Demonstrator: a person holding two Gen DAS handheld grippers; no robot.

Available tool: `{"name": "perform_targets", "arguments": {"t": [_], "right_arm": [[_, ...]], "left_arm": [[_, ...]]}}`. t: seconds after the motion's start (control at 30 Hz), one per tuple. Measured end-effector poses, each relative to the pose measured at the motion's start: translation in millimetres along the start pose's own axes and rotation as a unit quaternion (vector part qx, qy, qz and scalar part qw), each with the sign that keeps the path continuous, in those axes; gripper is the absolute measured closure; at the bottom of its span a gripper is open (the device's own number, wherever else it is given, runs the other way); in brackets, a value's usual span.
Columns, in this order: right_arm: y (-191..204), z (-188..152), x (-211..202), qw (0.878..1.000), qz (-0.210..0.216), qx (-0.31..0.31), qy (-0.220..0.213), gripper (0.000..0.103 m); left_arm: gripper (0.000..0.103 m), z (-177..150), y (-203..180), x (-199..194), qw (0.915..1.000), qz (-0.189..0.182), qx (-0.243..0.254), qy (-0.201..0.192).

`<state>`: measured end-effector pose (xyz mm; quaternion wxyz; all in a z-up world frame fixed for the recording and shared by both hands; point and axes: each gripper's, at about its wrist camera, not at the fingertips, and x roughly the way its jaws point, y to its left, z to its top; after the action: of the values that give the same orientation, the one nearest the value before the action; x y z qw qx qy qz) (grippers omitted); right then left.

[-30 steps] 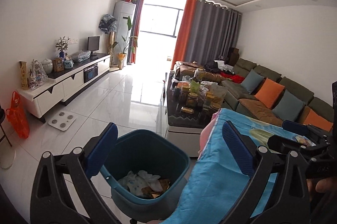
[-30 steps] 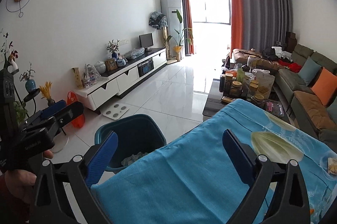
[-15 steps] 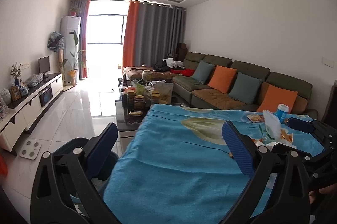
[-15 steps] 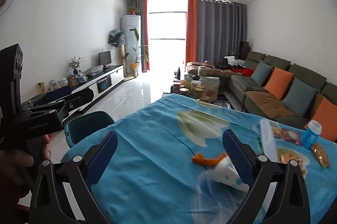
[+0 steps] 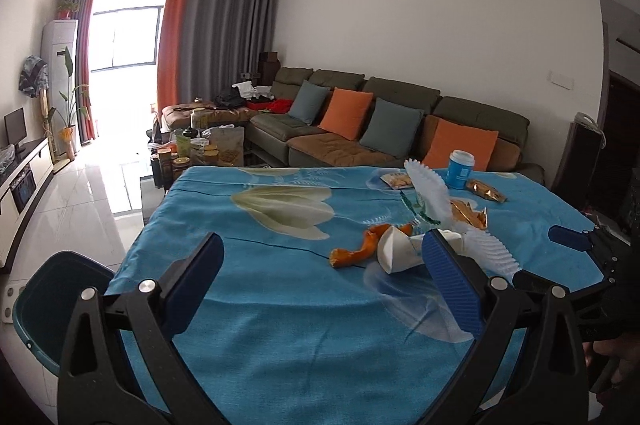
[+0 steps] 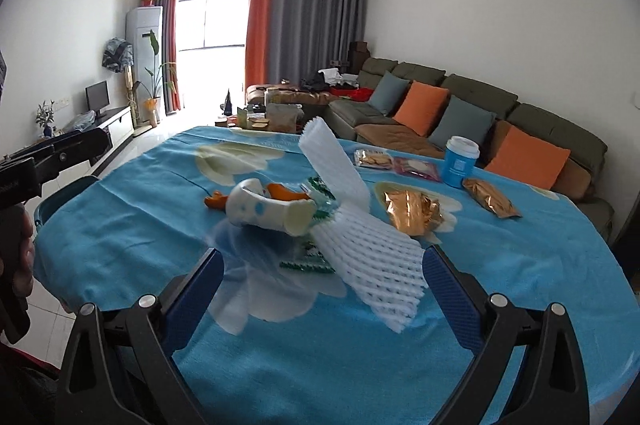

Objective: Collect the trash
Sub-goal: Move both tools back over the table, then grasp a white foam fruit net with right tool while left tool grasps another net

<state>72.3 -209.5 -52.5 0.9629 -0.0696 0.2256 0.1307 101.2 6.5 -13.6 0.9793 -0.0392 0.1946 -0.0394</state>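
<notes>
We hold both the left gripper and right gripper with jaws wide and empty, aimed at the trash mid-frame on the bench: foam netting, a tipped cup, orange peel, ready for the bin at lower left.

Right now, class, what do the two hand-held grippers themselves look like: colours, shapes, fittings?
Both match. The left hand-held gripper has a black frame with cut-out openings, silver round bolts at the joints, and two flat blue ribbed fingers. The right hand-held gripper is the same: black frame, silver bolts, blue fingers. No cables show.
</notes>
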Motion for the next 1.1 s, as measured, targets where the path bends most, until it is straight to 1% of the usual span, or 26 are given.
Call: {"name": "perform_targets", "arguments": {"t": [0.13, 0.4, 0.57, 0.63, 0.7, 0.87, 0.97, 1.03, 1.1], "right_arm": [[-2, -1, 5, 1.000, -0.012, 0.001, 0.010, 0.007], [-4, -6, 24, 0.999, -0.025, -0.006, 0.039, 0.007], [-8, -8, 36, 0.998, -0.037, -0.005, 0.058, 0.012], [-9, -9, 41, 0.997, -0.037, -0.006, 0.067, 0.017], [-9, -10, 45, 0.996, -0.043, -0.011, 0.075, 0.020], [-11, -10, 50, 0.995, -0.048, -0.017, 0.084, 0.030], [-10, -11, 52, 0.995, -0.052, -0.024, 0.087, 0.034], [-10, -11, 53, 0.994, -0.052, -0.026, 0.088, 0.039], [-11, -11, 53, 0.994, -0.054, -0.027, 0.089, 0.040]], "left_arm": [[0.006, -5, -3, 15, 0.9999, -0.003, 0.008, 0.014], [0.006, -7, 15, 30, 0.9992, 0.006, -0.007, 0.039], [0.006, -10, 19, 46, 0.9985, 0.005, -0.010, 0.054], [0.006, -11, 19, 54, 0.9981, -0.002, -0.012, 0.061], [0.006, -13, 16, 60, 0.9977, -0.009, -0.013, 0.066], [0.006, -10, 1, 72, 0.9966, -0.042, -0.004, 0.070], [0.006, 0, -11, 77, 0.9964, -0.062, 0.002, 0.058], [0.006, 10, -19, 82, 0.9958, -0.077, 0.007, 0.049], [0.006, 20, -29, 87, 0.9950, -0.090, 0.013, 0.042]]}}
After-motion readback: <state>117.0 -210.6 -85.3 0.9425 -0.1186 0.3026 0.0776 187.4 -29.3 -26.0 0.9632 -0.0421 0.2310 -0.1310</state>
